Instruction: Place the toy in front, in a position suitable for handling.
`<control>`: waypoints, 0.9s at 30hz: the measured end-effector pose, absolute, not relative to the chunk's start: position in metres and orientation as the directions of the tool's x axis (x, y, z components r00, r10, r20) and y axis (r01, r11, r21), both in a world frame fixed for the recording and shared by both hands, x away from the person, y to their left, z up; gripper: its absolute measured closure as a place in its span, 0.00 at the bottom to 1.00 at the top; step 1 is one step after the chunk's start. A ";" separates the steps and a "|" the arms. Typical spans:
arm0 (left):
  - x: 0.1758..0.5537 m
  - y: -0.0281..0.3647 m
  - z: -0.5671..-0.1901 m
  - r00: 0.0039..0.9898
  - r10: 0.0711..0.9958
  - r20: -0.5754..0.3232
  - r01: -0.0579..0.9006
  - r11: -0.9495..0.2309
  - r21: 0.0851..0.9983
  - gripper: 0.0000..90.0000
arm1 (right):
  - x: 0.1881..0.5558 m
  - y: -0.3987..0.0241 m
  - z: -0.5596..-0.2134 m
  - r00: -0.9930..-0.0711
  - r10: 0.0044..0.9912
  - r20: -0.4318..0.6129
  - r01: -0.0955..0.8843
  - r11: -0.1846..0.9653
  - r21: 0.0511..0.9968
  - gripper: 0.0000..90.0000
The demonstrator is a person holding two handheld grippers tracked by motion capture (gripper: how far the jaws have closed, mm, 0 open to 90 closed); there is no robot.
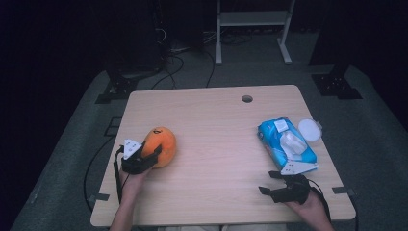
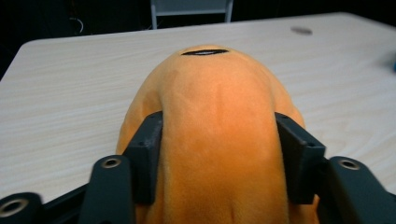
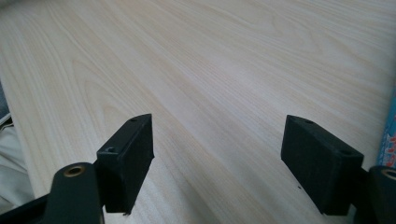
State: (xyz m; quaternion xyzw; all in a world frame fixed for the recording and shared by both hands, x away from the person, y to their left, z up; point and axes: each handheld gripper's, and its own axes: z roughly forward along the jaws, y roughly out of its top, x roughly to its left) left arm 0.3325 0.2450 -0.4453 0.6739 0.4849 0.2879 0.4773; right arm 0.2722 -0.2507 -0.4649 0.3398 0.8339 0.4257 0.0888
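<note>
The grasp is the step in hand: the left tongs (image 2: pixel 215 163) are clenched on the orange plush toy (image 1: pixel 160 146), which rests on the left part of the surface (image 1: pixel 216 144), so the next move likely calls for a steady lift. The right tongs (image 3: pixel 224 163) hang released just beside the blue wipes pack (image 1: pixel 286 144), its flap apparently open with a white wipe showing, a round white lid (image 1: pixel 309 129) beside it

Left gripper (image 1: pixel 144 156) is clamped onto the orange plush toy (image 1: pixel 160 146), sitting left of centre in the frame on the light wood table (image 1: pixel 211 139). Over at the lower right, the right gripper (image 1: pixel 278 184) rests with its jaws spread, nothing in them. Just above it is a blue wipes pack (image 1: pixel 286 143), with a white round lid (image 1: pixel 309 129) beside that.
</note>
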 end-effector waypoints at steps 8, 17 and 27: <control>0.330 0.255 -0.440 0.338 0.923 -0.184 0.347 0.060 0.936 0.53 | 0.271 -0.252 -0.464 -0.750 0.646 0.143 0.492 0.401 0.773 0.27; 0.321 0.250 -0.425 0.378 0.900 -0.215 0.295 0.103 0.950 0.53 | 0.271 -0.252 -0.465 -0.748 0.648 0.144 0.495 0.402 0.770 0.27; 0.307 0.196 -0.408 0.542 0.824 -0.165 0.230 0.043 0.972 0.52 | 0.271 -0.255 -0.464 -0.742 0.655 0.143 0.496 0.392 0.775 0.27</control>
